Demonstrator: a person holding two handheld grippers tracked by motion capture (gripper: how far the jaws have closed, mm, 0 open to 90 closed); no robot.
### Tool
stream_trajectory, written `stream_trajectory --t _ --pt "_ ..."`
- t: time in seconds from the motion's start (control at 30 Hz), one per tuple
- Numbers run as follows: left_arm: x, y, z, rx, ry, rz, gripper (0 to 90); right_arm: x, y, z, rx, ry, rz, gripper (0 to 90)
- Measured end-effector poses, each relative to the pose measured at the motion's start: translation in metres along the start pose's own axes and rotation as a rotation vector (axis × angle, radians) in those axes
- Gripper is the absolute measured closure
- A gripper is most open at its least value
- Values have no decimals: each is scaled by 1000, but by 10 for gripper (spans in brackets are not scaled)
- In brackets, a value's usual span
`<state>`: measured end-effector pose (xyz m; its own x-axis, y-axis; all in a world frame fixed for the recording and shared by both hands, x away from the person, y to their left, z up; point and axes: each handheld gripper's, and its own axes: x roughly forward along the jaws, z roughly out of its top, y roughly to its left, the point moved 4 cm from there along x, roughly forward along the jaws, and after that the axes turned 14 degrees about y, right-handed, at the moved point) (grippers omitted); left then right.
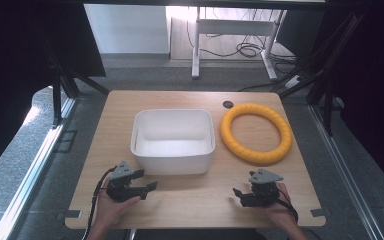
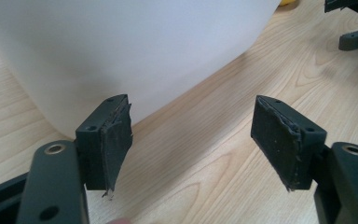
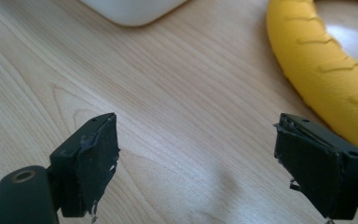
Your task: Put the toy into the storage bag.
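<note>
Near the table's (image 1: 190,197) front edge, both grippers, left (image 1: 150,186) and right (image 1: 236,192), rest open and empty. Yellow ring (image 1: 256,134) lies toward the right edge, beside the white tub (image 1: 173,142). Best grasp: the ring's near arc, jaws straddling it squarely.

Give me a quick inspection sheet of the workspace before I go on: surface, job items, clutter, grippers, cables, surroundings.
Surface: wooden table, light grain, dark round hole near the far edge.
Job's things: white bin at centre, nothing seen inside; yellow ring lying flat to its right, apart from it.
Clutter: nothing seen.
Grippers: left gripper and right gripper both open, nothing between the fingers, resting near the front edge in the person's hands.
Cables: one trails from each gripper off the front edge; more lie on the floor beyond.
Surroundings: grey floor, black frame struts, white desk legs behind.
</note>
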<state>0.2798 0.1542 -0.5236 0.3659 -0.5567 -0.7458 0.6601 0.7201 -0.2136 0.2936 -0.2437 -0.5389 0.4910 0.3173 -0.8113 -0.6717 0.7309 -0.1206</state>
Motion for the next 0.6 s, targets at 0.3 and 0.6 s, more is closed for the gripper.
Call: stream_trajectory --t 0.3,0.6 --pt "-2 -1 0 0 3 4 288 -4 -8 1 85 -15 13 263" --pt "-4 1 -2 6 10 15 289 -13 -20 20 20 2 -7 212"
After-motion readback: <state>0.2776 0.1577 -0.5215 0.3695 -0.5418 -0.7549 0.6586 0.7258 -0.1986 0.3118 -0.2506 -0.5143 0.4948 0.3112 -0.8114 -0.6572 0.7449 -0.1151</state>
